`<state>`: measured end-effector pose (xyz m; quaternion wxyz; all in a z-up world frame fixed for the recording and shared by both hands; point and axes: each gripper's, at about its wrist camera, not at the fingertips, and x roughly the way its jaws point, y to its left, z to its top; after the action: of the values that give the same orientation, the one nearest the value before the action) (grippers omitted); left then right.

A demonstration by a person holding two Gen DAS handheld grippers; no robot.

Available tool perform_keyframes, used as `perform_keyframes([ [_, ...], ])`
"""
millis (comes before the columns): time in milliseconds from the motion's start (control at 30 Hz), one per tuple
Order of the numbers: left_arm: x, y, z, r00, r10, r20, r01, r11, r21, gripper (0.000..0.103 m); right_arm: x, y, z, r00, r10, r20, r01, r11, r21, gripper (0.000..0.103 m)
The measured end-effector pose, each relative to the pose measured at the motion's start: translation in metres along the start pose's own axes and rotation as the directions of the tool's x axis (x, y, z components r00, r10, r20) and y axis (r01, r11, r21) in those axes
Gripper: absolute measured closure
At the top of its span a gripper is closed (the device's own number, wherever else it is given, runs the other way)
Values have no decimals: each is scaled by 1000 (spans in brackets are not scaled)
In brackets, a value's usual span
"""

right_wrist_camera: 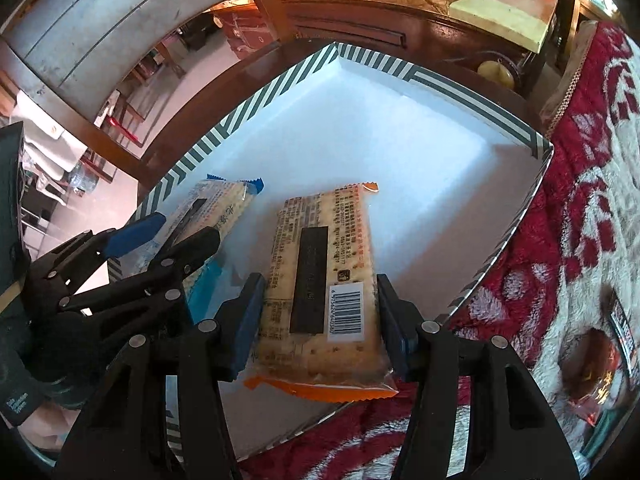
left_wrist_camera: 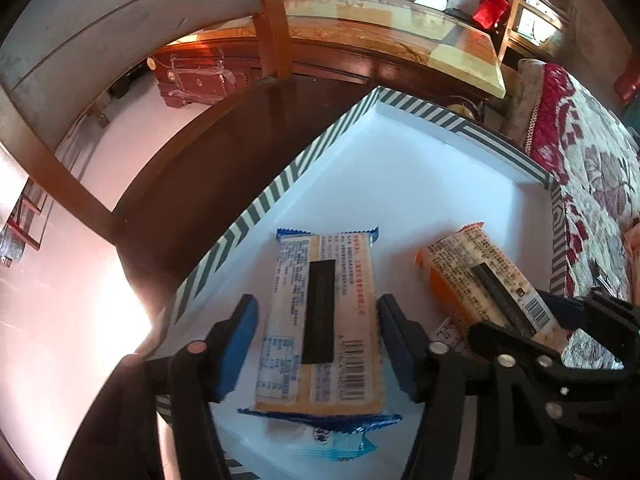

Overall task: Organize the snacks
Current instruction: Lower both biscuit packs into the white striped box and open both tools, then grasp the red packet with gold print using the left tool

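A white box with a striped rim (left_wrist_camera: 256, 208) (right_wrist_camera: 224, 128) stands in front of me. My left gripper (left_wrist_camera: 318, 320) straddles a blue-wrapped cracker pack (left_wrist_camera: 320, 320) inside the box; its blue pads (left_wrist_camera: 240, 336) stand slightly off the pack's sides. My right gripper (right_wrist_camera: 320, 300) straddles an orange-wrapped cracker pack (right_wrist_camera: 320, 280), jaws close along its sides. The orange pack (left_wrist_camera: 472, 272) and the right gripper (left_wrist_camera: 532, 320) show in the left wrist view. The blue pack (right_wrist_camera: 212, 208) and the left gripper (right_wrist_camera: 168, 236) show in the right wrist view.
A red and cream floral blanket (right_wrist_camera: 580, 220) (left_wrist_camera: 592, 160) lies along the box's right side, with another snack packet (right_wrist_camera: 600, 360) on it. A dark wooden surface (left_wrist_camera: 200, 184) is left of the box. A wooden chair frame (left_wrist_camera: 272, 20) and a glass-topped table (left_wrist_camera: 380, 16) stand behind.
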<state>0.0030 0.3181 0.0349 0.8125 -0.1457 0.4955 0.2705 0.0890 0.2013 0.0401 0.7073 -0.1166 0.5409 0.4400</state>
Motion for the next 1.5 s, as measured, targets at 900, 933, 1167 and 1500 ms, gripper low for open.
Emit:
perform_keyframes([
  [900, -63, -59, -29, 992, -73, 105, 65, 995, 73, 14, -95, -31, -76, 977, -98, 191, 84, 993, 82, 41],
  [933, -65, -64, -31, 991, -81, 105, 72, 994, 81, 14, -96, -34, -80, 976, -104, 193, 89, 992, 86, 41],
  [1167, -77, -101, -46, 986, -130, 105, 114, 983, 145, 13, -119, -69, -115, 965, -164, 203, 132, 978, 162, 41],
  [1500, -88, -154, -66, 977, -193, 86, 168, 957, 238, 12, -150, -118, -160, 950, -239, 200, 182, 947, 266, 41],
])
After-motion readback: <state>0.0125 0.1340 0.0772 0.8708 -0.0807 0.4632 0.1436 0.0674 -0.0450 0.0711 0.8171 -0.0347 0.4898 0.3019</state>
